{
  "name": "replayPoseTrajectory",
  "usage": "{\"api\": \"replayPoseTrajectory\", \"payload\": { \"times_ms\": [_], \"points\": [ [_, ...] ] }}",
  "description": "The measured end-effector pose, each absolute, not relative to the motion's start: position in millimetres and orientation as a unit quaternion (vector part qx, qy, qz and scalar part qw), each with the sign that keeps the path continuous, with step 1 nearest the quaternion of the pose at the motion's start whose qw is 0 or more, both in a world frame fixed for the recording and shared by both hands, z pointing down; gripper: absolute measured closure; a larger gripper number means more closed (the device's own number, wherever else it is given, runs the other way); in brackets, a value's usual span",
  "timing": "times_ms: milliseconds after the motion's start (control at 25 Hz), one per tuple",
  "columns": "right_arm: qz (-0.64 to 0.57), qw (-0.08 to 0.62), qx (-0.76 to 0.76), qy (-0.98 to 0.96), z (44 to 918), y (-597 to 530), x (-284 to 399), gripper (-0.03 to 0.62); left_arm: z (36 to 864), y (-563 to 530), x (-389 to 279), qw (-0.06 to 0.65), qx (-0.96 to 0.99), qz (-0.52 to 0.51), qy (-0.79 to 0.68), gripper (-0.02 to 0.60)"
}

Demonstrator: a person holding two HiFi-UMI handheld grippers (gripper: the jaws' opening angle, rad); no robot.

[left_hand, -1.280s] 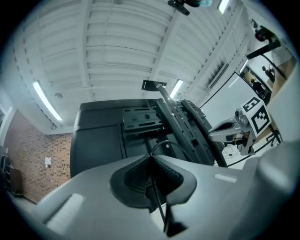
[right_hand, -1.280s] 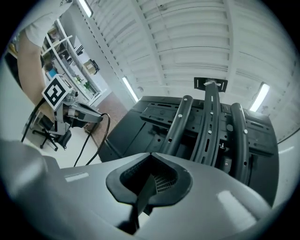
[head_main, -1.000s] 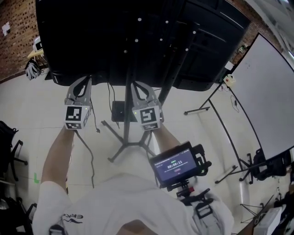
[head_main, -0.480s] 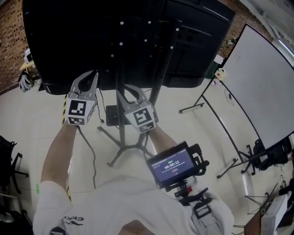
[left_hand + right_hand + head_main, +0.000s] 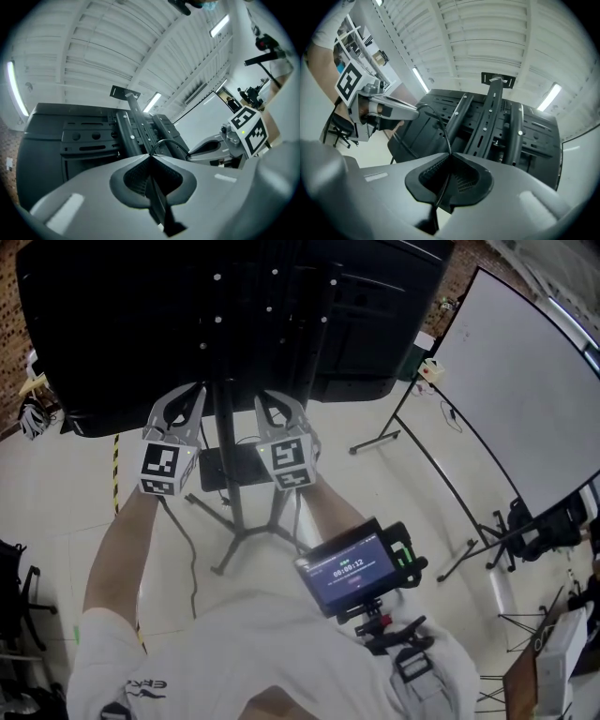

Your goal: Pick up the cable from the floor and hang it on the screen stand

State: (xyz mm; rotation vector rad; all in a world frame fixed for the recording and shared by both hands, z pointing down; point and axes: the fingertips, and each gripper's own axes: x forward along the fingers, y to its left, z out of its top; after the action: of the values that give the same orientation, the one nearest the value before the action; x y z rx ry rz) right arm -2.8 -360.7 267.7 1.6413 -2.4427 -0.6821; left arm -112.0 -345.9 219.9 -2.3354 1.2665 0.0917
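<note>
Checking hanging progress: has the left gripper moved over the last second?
Yes: in head view, the left gripper has shifted right, closer to the stand pole.

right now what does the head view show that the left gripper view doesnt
Only the head view: the floor, the stand's legs, the whiteboard and a small display at the person's chest. Only the left gripper view: ceiling lights, and the left gripper shut on the cable, which arcs to the right gripper, its jaws closing with the cable between them. Both: the two grippers, the screen's black back and the stand's pole.
</note>
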Motion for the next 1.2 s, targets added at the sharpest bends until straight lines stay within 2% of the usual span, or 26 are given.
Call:
{"api": "replayPoseTrajectory", "payload": {
  "times_ms": [320,880,1200],
  "points": [
    [-0.274,0.063,0.575,-0.768,231,-356,27,0.56,275,-351,-90,0.196,-0.876,0.022,0.441,0.568],
    [-0.312,0.125,0.556,-0.76,230,-356,9,0.557,356,-333,-54,0.156,-0.885,0.05,0.437,0.552],
    [-0.32,0.105,0.567,-0.752,205,-350,18,0.56,470,-318,-36,0.102,-0.907,-0.062,0.405,0.493]
  ]
}}
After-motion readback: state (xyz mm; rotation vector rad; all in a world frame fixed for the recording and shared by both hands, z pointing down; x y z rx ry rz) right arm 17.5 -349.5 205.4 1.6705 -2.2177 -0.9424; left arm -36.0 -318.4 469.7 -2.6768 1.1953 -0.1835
